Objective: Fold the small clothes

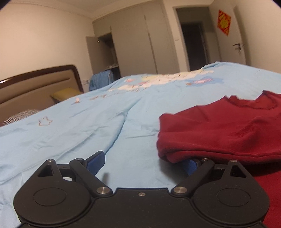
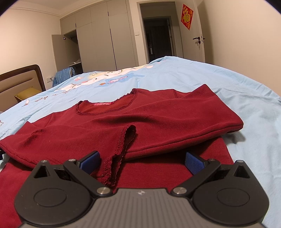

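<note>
- We're seeing the left gripper (image 1: 145,161) at the bottom of the left wrist view, jaws spread wide, nothing between the blue pads (image 1: 95,162).
- Its right pad is sitting partly tucked under the folded edge of the red shirt (image 1: 228,129); can't tell if it's actually touching fabric.
- The red shirt is lying on the light blue bedsheet (image 1: 70,133), filling the right half of that frame, neckline toward the upper right.
- We're seeing the right gripper (image 2: 142,161) at the bottom of the right wrist view, also spread wide and gripping nothing.
- It's hovering low over the shirt's lower part; a frayed sleeve cuff (image 2: 121,150) is lying between its blue pads (image 2: 194,162), closer to the left one.
- In that view both sleeves are lying folded in across the shirt body, the right one from the right edge, cuffs meeting near frame centre.
- Neckline (image 2: 105,107) with a pink label is sitting above centre of the frame.
- Background: wardrobe (image 2: 98,40) with one door open in the upper left, dark doorway (image 2: 158,36) top centre, red wall decoration (image 2: 187,16) upper right, headboard (image 2: 19,80) at the left edge.
</note>
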